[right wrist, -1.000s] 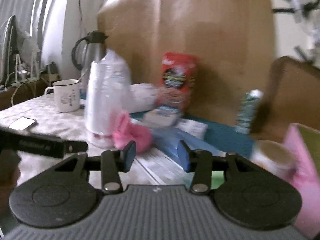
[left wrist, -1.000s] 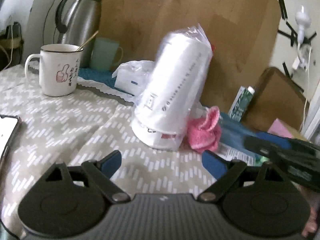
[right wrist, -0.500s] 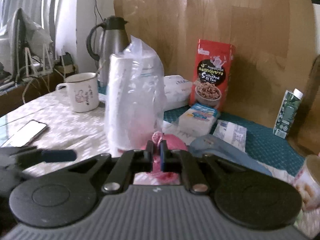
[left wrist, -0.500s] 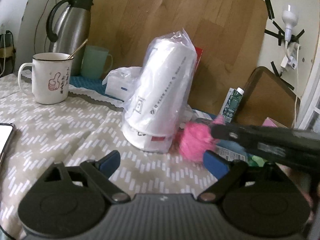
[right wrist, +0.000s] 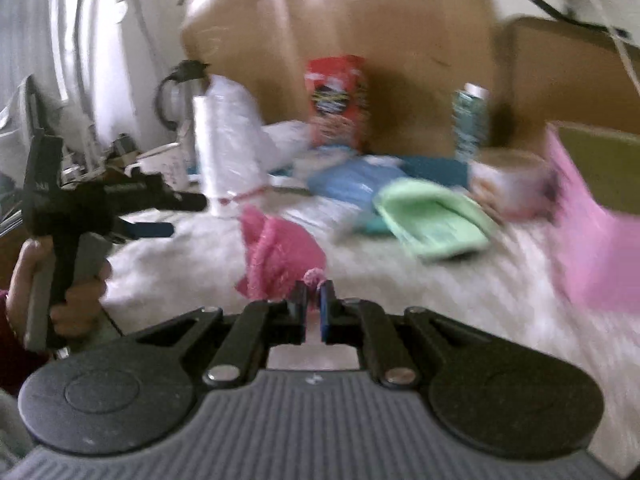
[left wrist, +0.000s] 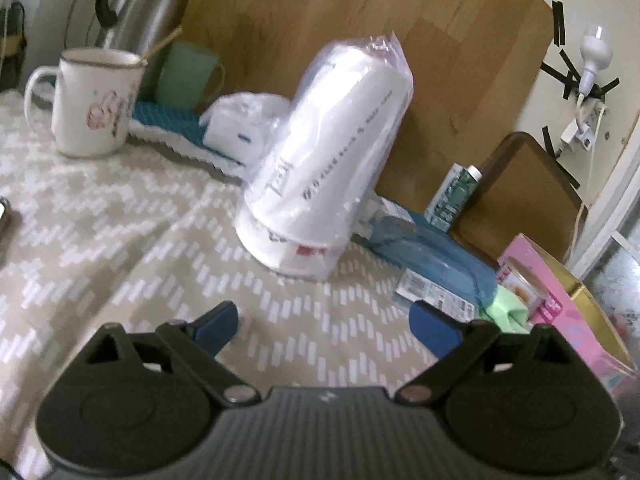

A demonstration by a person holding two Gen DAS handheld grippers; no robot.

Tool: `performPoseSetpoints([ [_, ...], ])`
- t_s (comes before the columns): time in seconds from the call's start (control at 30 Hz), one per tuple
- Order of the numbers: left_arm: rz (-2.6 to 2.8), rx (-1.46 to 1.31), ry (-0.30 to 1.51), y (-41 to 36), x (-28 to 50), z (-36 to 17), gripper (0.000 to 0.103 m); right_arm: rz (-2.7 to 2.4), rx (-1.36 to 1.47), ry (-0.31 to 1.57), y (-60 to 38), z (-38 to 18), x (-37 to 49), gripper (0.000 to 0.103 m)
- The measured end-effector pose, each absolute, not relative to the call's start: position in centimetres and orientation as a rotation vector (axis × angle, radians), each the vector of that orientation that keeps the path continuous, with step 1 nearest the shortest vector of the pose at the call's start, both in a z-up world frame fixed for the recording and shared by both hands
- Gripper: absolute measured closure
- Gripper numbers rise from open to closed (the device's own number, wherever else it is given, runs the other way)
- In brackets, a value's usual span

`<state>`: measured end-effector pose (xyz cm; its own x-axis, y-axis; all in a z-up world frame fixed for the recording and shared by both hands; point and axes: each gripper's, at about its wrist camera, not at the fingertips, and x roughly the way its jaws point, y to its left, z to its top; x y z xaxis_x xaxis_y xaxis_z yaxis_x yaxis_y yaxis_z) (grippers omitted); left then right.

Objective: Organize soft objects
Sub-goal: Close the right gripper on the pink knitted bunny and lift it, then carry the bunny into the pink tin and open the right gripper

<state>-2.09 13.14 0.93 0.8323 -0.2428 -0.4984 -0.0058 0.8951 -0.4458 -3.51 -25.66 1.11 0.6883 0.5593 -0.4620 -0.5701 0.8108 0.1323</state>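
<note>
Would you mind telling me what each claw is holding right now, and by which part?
The right claw pinches the pink fluffy cloth by one edge tuft. The left claw is opening, empty.

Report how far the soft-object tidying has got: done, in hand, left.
Done: nothing looks put away yet. In hand: the right gripper is shut on the fluffy pink cloth, which hangs in front of it over the tablecloth. Left: the green cloth lies loose by the pink box. The left gripper holds nothing and its jaws are opening.
</note>
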Motion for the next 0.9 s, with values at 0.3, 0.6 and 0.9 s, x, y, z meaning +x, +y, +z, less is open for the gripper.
performPoseSetpoints([
  [0.3, -0.353, -0.394, 0.593, 8.2, -3.6, 3.2, 0.003, 0.621, -0.029, 0.468, -27.7, 0.7, -5.1, 0.045],
  [0.6, -0.525, -0.263, 0.699, 0.2, -2.5, 2.9, 0.013, 0.658, -0.194, 0.436, -25.2, -0.4, -5.0, 0.031],
  [0.9, -0.622, -0.234, 0.692, -3.7, -1.0, 4.3, 0.047, 0.582, -0.172, 0.418, -25.7, -0.9, -3.4, 0.064],
])
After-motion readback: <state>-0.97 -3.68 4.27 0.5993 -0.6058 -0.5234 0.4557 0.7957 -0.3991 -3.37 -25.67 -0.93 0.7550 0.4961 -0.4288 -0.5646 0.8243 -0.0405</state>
